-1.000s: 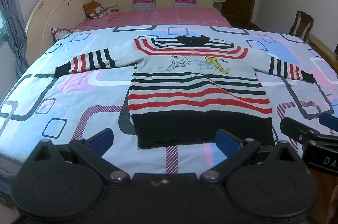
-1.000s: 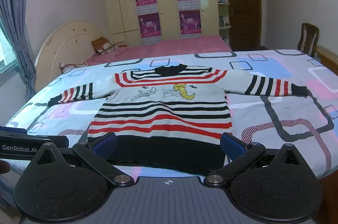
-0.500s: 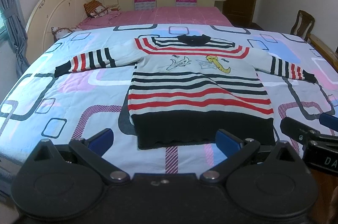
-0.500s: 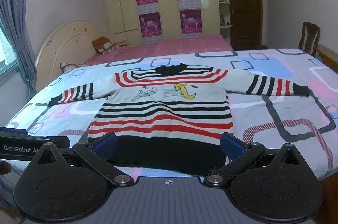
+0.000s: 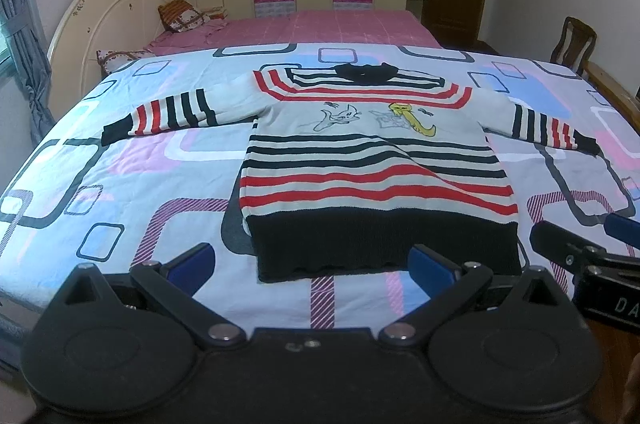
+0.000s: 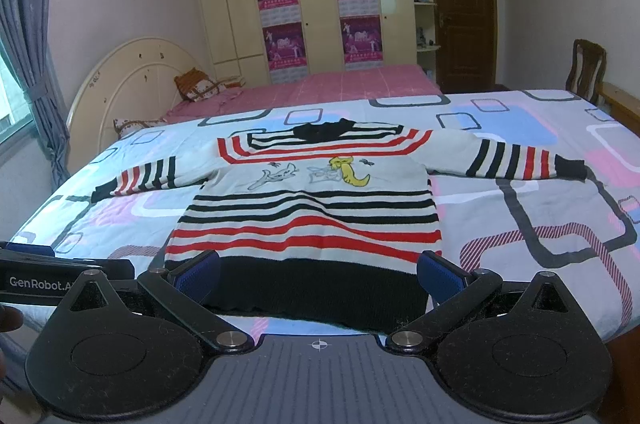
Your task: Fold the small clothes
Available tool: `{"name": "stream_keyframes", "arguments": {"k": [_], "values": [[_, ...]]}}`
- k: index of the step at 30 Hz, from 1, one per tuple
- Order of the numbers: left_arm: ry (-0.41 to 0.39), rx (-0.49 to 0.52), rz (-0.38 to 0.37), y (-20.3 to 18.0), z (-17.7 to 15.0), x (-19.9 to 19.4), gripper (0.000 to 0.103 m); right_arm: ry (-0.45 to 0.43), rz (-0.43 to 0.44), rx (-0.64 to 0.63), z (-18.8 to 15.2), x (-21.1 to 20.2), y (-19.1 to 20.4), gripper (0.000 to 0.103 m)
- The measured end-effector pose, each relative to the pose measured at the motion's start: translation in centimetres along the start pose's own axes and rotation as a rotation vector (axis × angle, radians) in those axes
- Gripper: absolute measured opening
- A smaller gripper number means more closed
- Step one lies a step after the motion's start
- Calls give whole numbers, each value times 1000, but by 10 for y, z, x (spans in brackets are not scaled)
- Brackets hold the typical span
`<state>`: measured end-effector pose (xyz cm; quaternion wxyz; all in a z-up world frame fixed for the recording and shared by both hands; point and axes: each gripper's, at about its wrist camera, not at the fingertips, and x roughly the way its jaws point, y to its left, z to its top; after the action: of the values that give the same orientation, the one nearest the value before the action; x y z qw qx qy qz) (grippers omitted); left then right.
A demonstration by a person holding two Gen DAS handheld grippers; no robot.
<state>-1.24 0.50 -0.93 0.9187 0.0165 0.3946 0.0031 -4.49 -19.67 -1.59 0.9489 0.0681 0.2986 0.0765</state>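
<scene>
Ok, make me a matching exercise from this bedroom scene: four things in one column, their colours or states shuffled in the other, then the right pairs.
Things:
1. sweater
2. hem band
3. far bed cover
4. left tool

Colour or state:
A. pink
B. open, holding nothing
C. solid black
D. spread flat, sleeves out

Pairs: 1-D, 2-C, 3-A, 4-B

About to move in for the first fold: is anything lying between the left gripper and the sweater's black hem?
Nothing. In the left wrist view only bare patterned bedspread separates the left gripper, jaws open, from the sweater.
</scene>
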Motion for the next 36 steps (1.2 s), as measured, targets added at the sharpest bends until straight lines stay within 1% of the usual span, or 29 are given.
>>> {"name": "stream_keyframes", "arguments": {"k": [22,28,36], "values": [[17,2,7,-6,3,6,103,10,0,10,1,6,-4,103],[24,3,6,-6,7,12,103,17,-9,19,3,12,-10,103],[44,10,0,-4,17,29,103,32,-35,36,8,26,-14,103]]}}
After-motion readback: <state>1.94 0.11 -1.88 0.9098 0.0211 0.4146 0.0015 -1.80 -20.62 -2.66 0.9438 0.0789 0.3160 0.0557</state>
